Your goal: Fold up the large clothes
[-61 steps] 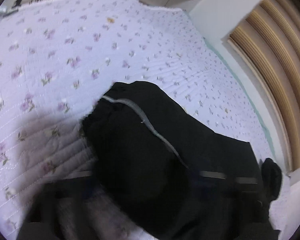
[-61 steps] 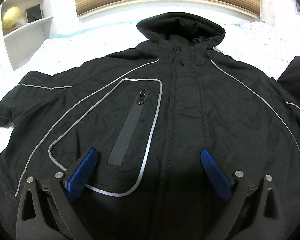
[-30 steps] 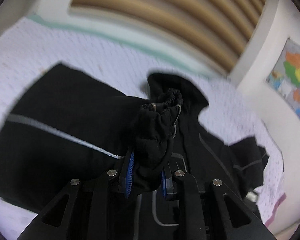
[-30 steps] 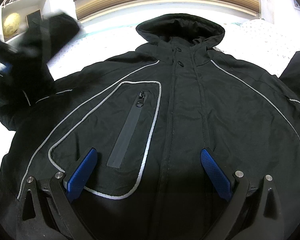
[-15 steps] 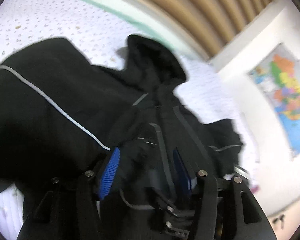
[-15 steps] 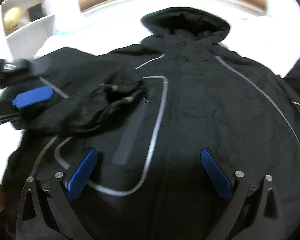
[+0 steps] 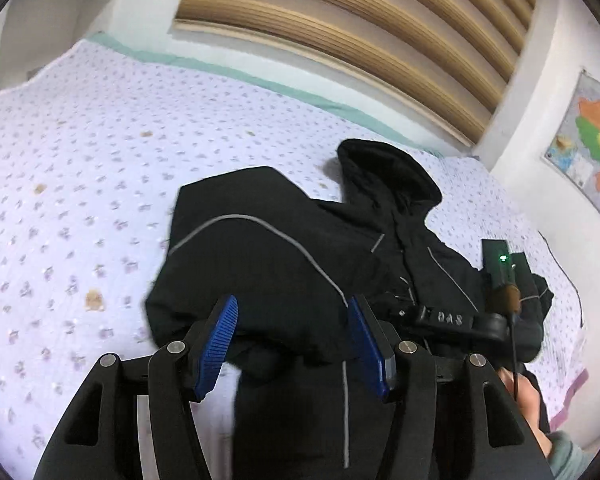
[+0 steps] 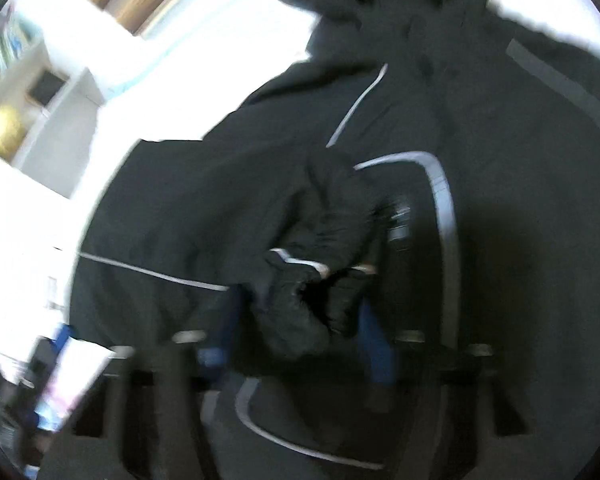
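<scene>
Spread on the floral bed [image 7: 100, 168], the black jacket [image 7: 292, 248] lies just ahead of both claws: the left claw [image 7: 292, 340] stands released, the right claw [image 8: 296, 332] has just been closing on the cuff [image 8: 300, 308] to steady the folded sleeve.
</scene>
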A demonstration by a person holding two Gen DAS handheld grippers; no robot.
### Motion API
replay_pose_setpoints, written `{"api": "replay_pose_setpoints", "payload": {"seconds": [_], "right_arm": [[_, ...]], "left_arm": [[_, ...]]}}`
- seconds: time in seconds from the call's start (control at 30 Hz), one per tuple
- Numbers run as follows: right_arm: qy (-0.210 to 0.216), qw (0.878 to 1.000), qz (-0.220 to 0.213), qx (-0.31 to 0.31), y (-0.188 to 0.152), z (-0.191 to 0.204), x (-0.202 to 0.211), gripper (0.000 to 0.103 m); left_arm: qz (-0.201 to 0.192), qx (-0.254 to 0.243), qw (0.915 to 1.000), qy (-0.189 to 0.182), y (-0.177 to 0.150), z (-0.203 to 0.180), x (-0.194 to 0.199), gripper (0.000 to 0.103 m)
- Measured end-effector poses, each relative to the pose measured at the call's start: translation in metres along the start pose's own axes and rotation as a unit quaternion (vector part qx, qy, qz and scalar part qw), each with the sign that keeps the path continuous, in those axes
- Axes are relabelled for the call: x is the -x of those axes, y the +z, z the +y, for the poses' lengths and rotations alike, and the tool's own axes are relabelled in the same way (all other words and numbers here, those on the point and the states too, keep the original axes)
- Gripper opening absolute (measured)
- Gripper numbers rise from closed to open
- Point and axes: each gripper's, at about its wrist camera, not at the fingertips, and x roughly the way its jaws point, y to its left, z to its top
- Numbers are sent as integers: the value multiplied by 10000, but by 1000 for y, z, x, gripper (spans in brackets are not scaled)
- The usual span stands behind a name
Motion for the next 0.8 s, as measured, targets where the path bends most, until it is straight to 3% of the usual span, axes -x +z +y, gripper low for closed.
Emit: {"api": "replay_pose_setpoints", "payload": {"seconds": [0.07, 0.2, 0.33, 0.57, 0.67, 0.8], "right_arm": [[47, 9997, -147, 177, 1, 8, 9, 28], [-271, 9945, -714, 713, 5, 23, 57, 28], [-604, 9857, -1229, 985, 18, 11, 117, 27], [-1741, 9640, -1764, 964, 44, -56, 200, 27], [-2059, 9580, -1789, 887, 40, -86, 224, 27], [-2373, 9578, -1470, 688, 42, -132, 211, 27]], "left_arm": [[-6, 27, 10000, 87, 3, 4, 3, 59], [-142, -289, 9971, 686, 14, -11, 3, 59], [-136, -315, 9979, 543, 23, -27, -1, 59], [121, -538, 9980, 319, 29, -80, -46, 59], [283, -653, 9973, 168, 26, -99, -67, 59], [754, -836, 9935, 146, 11, -119, -113, 59]]}}
